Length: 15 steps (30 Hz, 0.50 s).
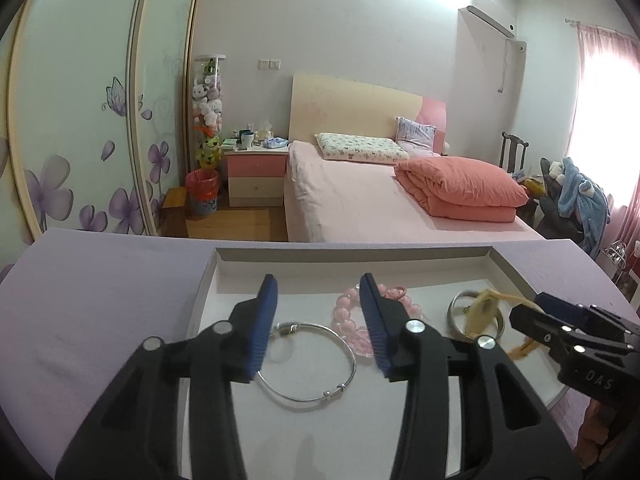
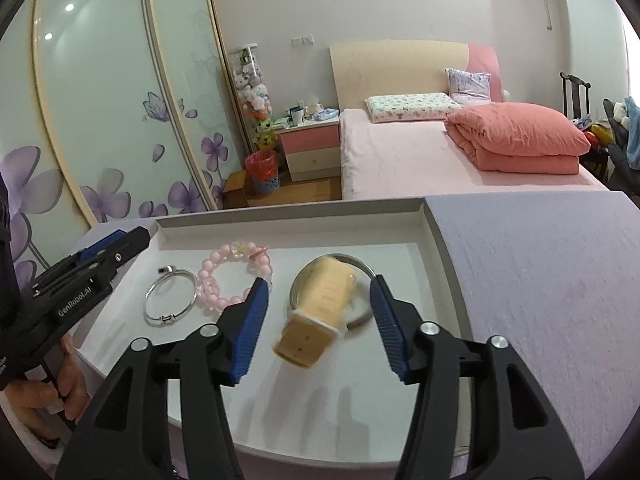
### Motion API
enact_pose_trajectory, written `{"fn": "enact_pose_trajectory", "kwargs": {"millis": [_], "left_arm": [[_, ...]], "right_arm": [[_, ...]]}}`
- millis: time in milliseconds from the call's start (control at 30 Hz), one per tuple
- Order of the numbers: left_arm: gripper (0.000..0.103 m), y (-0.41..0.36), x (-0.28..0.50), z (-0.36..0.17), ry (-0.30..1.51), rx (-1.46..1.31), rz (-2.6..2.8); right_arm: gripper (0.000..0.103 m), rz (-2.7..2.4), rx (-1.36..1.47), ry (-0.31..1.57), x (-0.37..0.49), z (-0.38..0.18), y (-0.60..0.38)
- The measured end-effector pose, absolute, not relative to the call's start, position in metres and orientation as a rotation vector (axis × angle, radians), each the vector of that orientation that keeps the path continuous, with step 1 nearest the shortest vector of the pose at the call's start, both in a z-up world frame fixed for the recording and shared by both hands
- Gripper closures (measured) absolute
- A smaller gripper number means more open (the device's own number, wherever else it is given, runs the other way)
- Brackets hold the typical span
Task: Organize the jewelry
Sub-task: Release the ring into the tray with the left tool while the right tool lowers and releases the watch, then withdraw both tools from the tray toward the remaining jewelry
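Progress: 3 bracelets already lay side by side in the shallow white tray (image 2: 424,224) on the lilac worktop (image 2: 540,280) — the sorting looked close to finished.
Left to do: judging by the blurred yellow tag (image 2: 316,312), the last piece had only just been let go, and may need straightening.
Thin silver bangle (image 1: 316,364): a fine wire loop with a small clasp, flat at the tray's left.
Pink bead bracelet (image 2: 232,276): glossy round beads with a clear flower charm, in the middle, just beside the thin bangle.
Wide silver bangle (image 2: 360,264): at the right, with the yellow tag lying across it.
Left hand-held gripper (image 1: 318,320): jaws parted, nothing between the pads — it hovered over the thin bangle.
Right hand-held gripper (image 2: 318,312): jaws parted wide either side of the tag, pads not touching it.
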State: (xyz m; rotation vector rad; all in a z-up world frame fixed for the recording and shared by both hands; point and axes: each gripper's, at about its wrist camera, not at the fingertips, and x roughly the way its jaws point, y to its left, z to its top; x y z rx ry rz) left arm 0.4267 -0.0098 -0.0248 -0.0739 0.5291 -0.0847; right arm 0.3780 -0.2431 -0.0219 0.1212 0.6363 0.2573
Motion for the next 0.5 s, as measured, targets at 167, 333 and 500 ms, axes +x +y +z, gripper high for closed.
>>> {"fn": "enact_pose_trajectory", "kwargs": {"millis": [167,333,500], "left_arm": [[0.059,-0.0088,0.4242,-0.0234,0.535,-0.08,-0.074],[0.057,-0.0082,0.4216,-0.0222,0.536,-0.078,-0.073],[0.055,-0.0044,0.4193,-0.0185,0.531,-0.084,-0.07]], "right_arm": [[0.042,0.261,0.117,0.616,0.3751,-0.0166,-0.2434],[0.041,0.254,0.117,0.61,0.3747,-0.0158,-0.2444],[0.041,0.249,0.115,0.602,0.3724,-0.0131,-0.2476]]}}
